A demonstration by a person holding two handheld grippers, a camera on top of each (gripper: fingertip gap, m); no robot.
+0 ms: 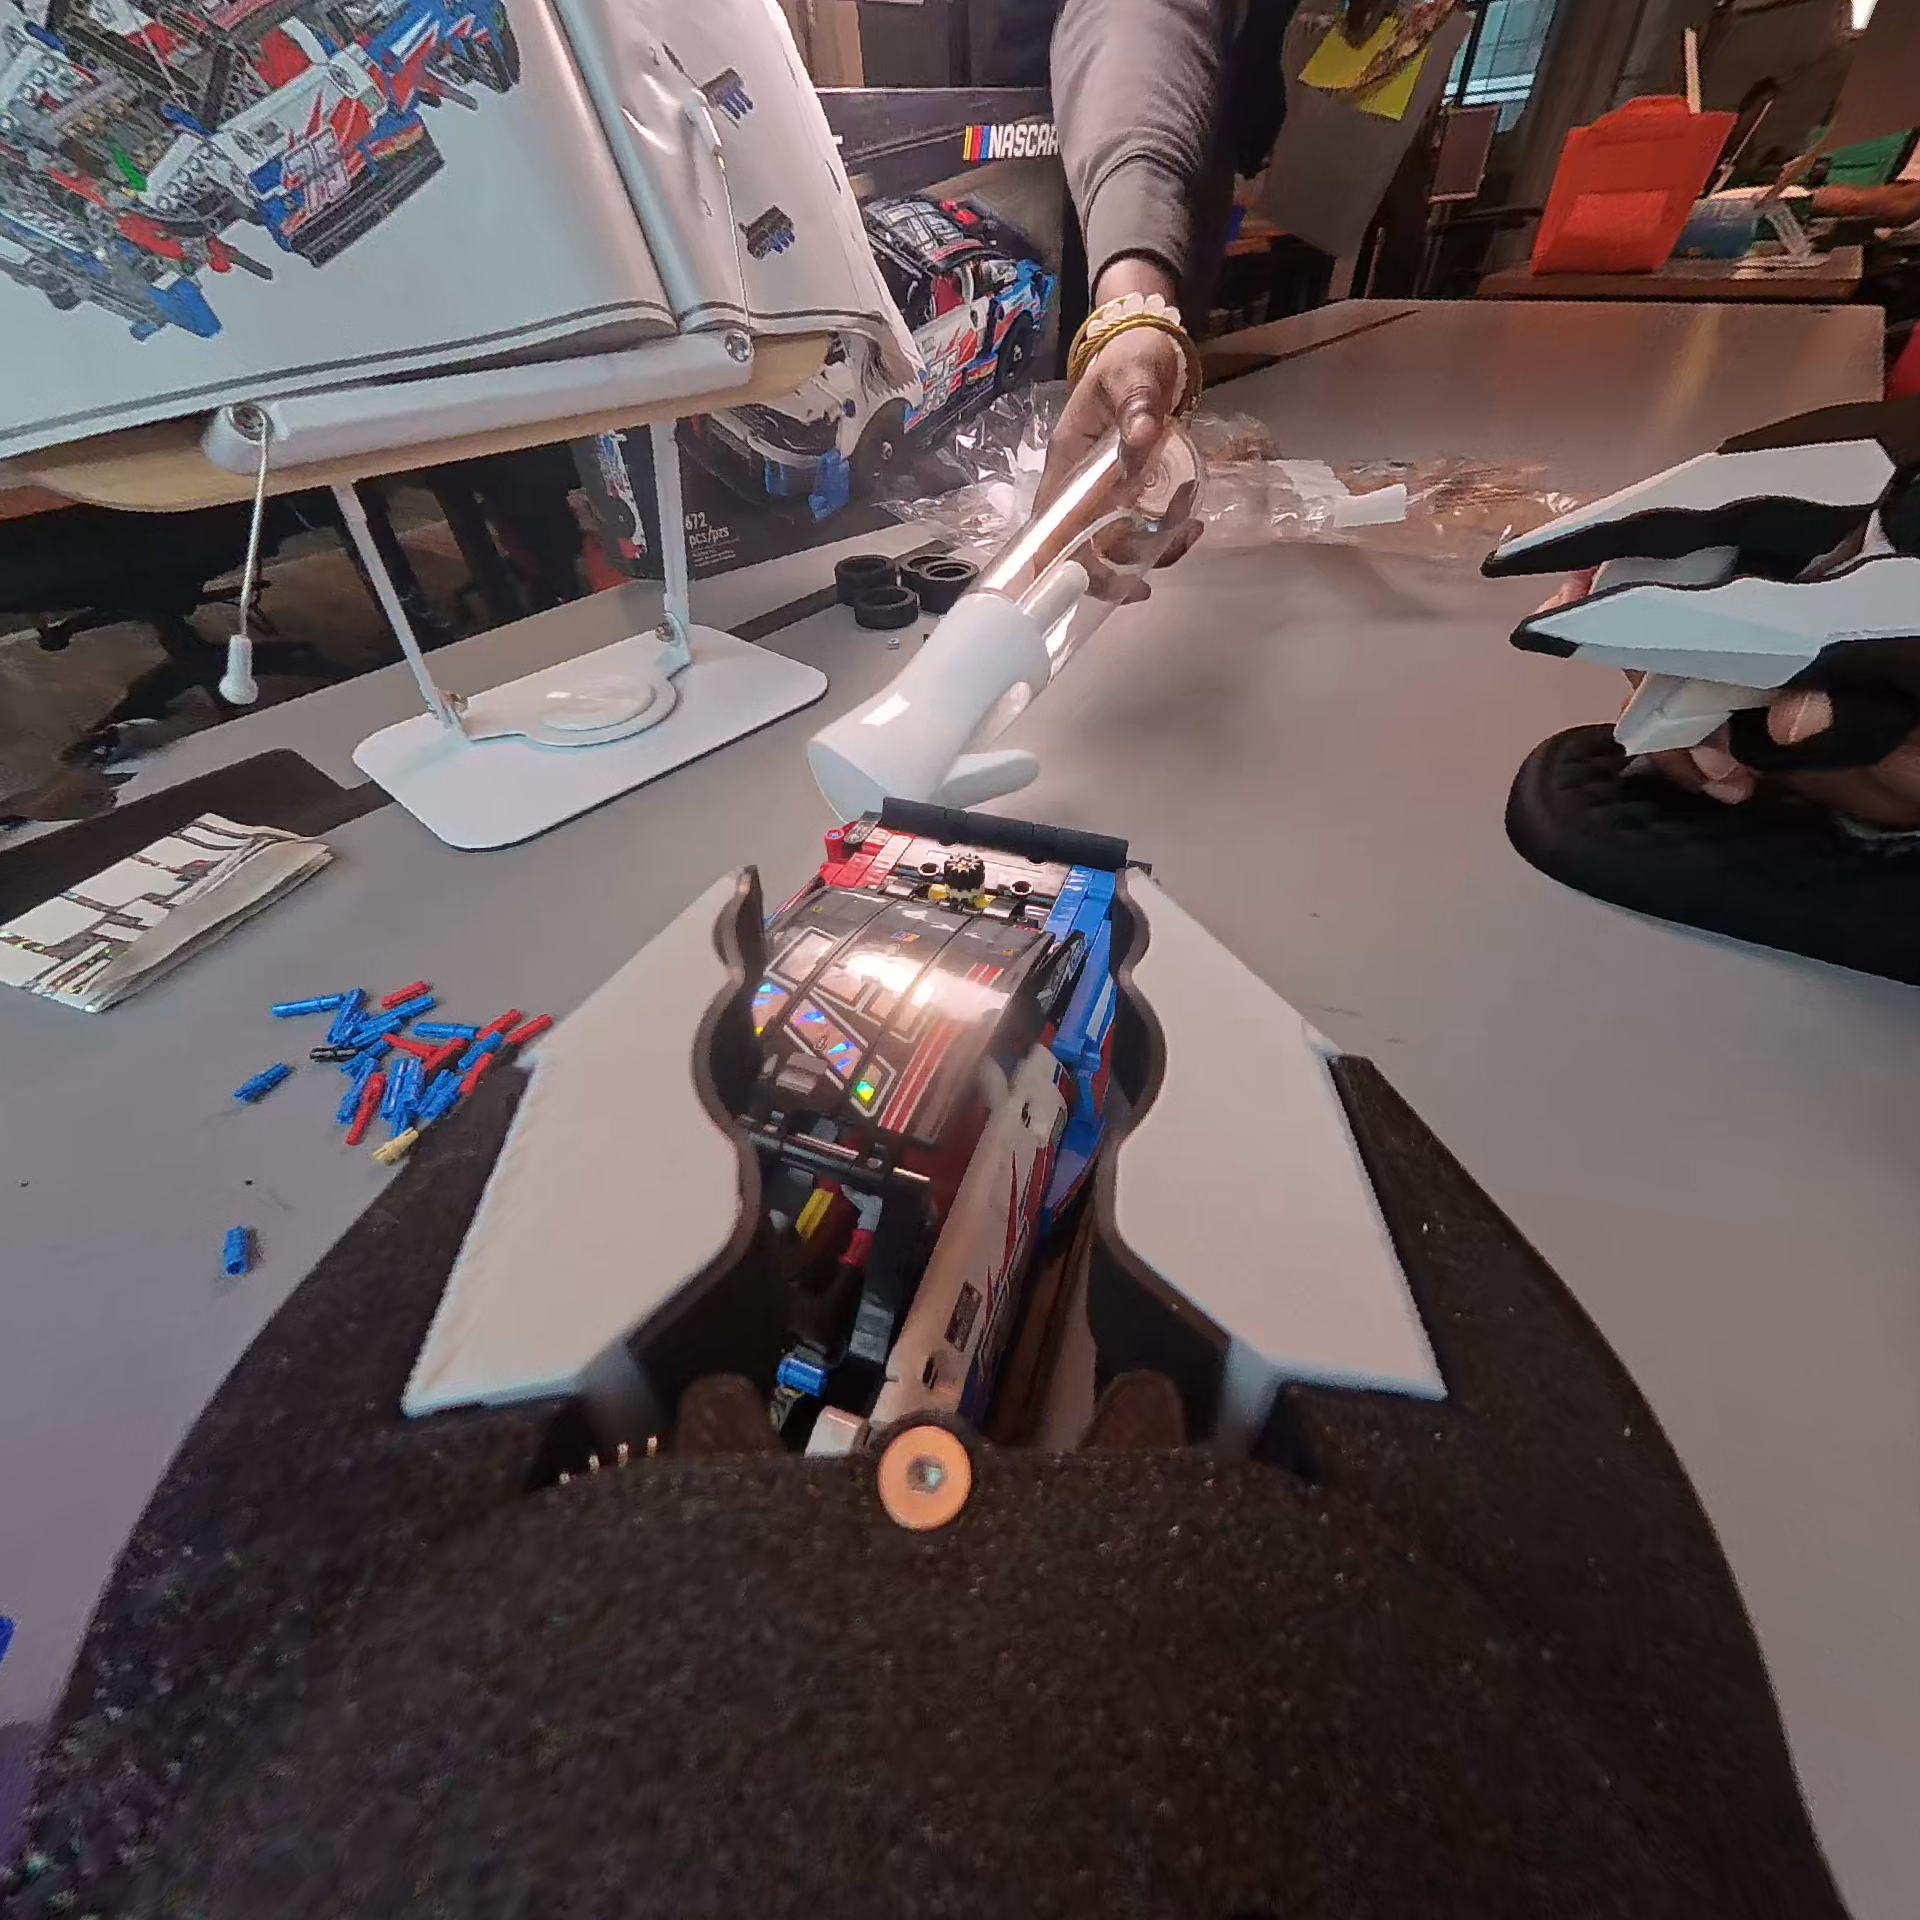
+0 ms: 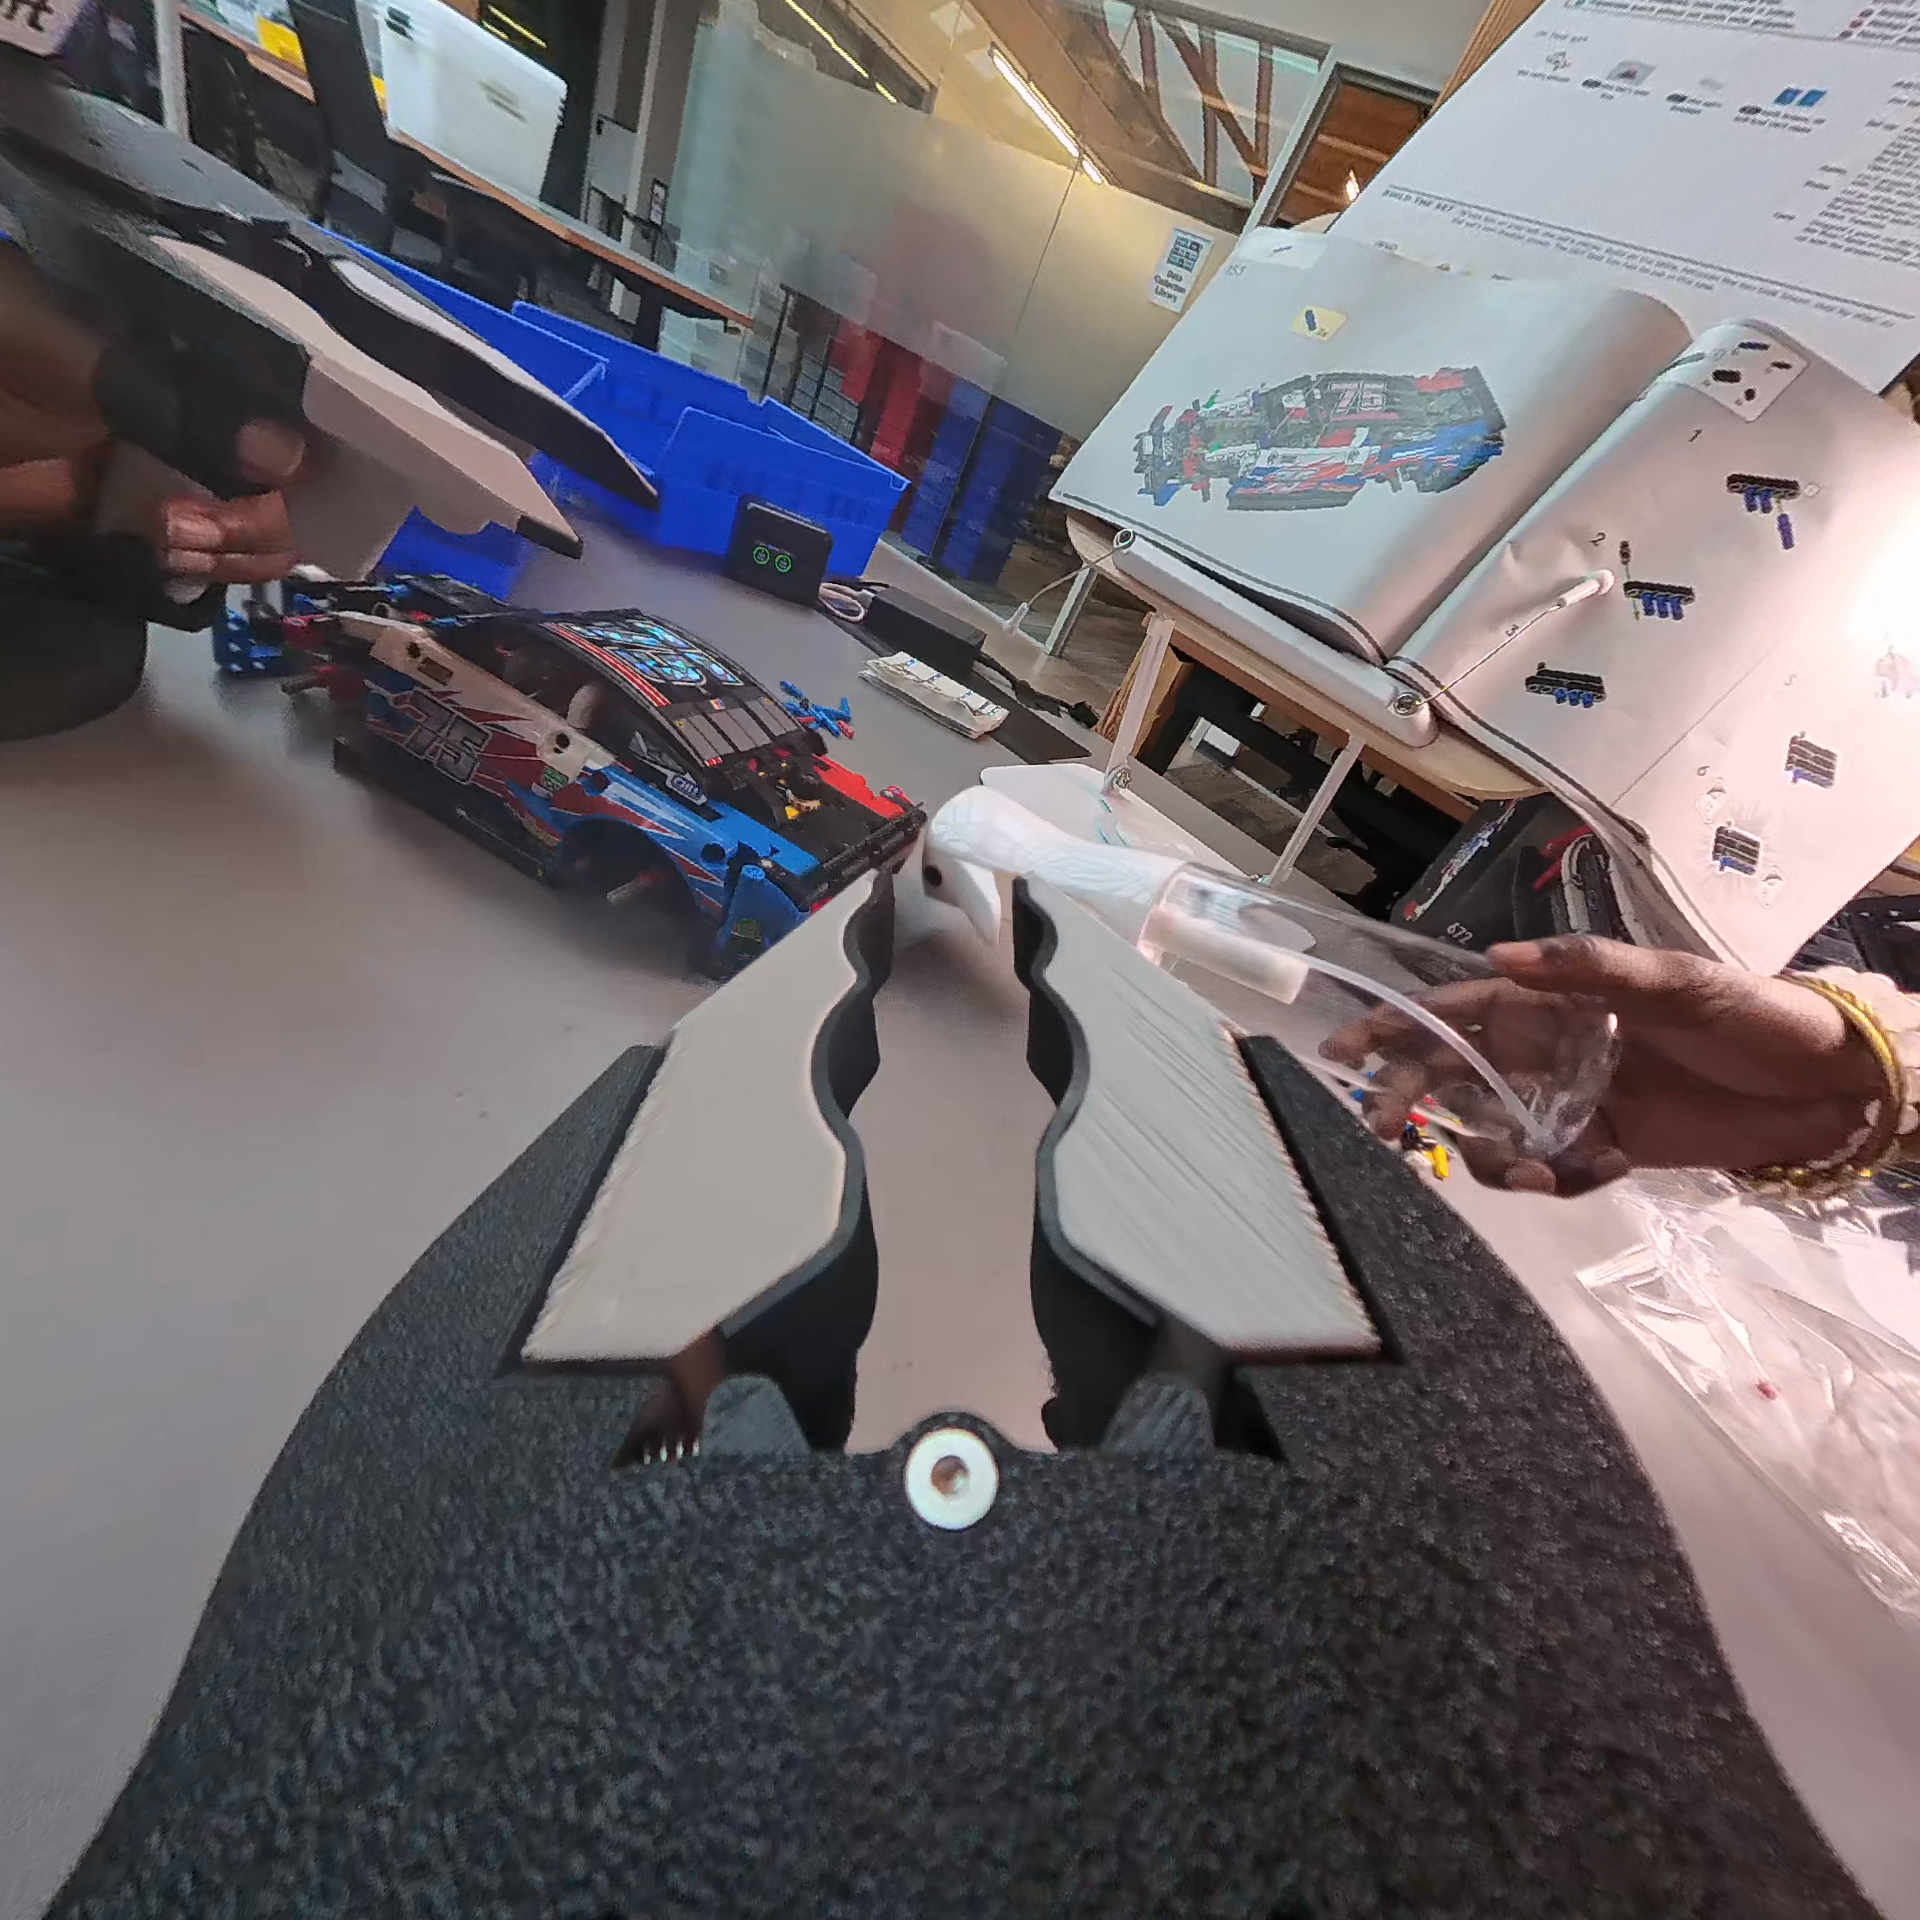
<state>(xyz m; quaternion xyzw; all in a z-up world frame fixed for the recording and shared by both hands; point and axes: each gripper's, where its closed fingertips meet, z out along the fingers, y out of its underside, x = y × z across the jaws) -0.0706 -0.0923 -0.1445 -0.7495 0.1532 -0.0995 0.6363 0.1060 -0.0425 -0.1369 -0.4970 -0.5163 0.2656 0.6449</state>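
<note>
Our left gripper (image 1: 930, 997) w/ fingers clamped on the blue-red-black brick-built race car (image 1: 935, 1049) on the grey desk (image 1: 1455, 1039). Our right gripper (image 2: 951, 935), fingers apart, empty, near a clear spray bottle w/ white nozzle (image 2: 1226, 935) held by a hand (image 2: 1662, 1049).

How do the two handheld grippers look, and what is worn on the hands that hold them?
Both the left gripper and the right gripper have flat white fingers with wavy black inner pads, on a black rough-textured body with a round washer and screw. The holding hand wears a black fingerless glove. No cables show.
</note>
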